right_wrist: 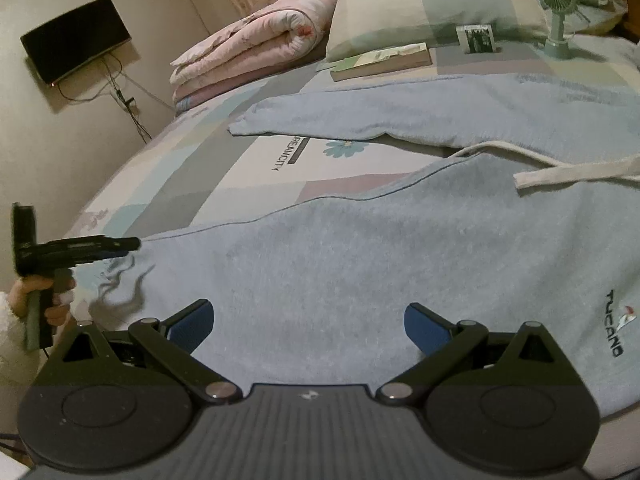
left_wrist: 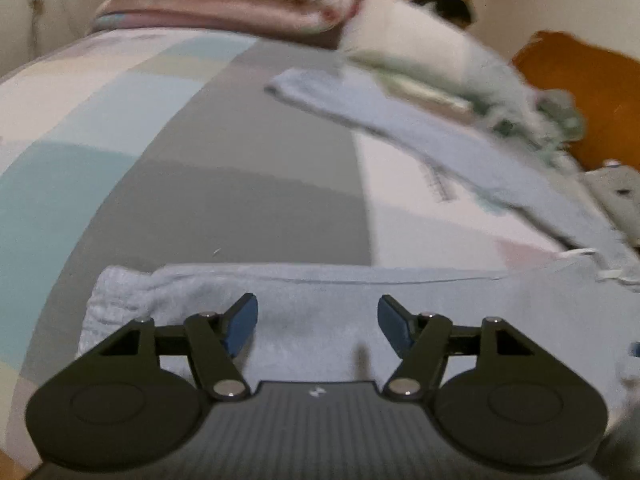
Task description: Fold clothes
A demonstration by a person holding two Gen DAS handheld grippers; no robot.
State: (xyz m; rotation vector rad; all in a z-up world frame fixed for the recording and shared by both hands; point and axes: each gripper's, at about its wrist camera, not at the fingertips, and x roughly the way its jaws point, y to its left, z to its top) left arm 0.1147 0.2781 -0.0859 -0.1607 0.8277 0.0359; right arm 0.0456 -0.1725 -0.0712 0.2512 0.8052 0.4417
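Your light blue sweatpants [right_wrist: 360,272] lie spread flat across the bed [right_wrist: 224,168], on a patchwork sheet of grey, teal, pink and white blocks printed with the word DREAMCITY. One leg [right_wrist: 400,116] stretches away toward the pillow end, the other runs toward the bed's edge on your left side, and the pale drawstring [right_wrist: 576,172] lies loose on top of the fabric near the waist. A small TUCANO logo [right_wrist: 616,324] shows on the cloth to the right of your right tongs. Your right tongs [right_wrist: 308,328] hang low over the broad part of the pants with the blue pads wide apart and nothing between them. Your left tongs [left_wrist: 318,326] are likewise spread wide and empty, poised just above the ribbed cuff end [left_wrist: 120,300] of the near leg; in the right wrist view you can see that tool side on at the bed's edge, your left hand [right_wrist: 44,300] wrapped round its grip. Well beyond the pants, a folded pink quilt [right_wrist: 256,48] sits beside a pillow [right_wrist: 420,8], with a book [right_wrist: 384,62] just in front of the pillow, a small photo card [right_wrist: 478,38] and a green handheld fan [right_wrist: 558,16] standing near it. A dark screen [right_wrist: 76,38] hangs on the wall.
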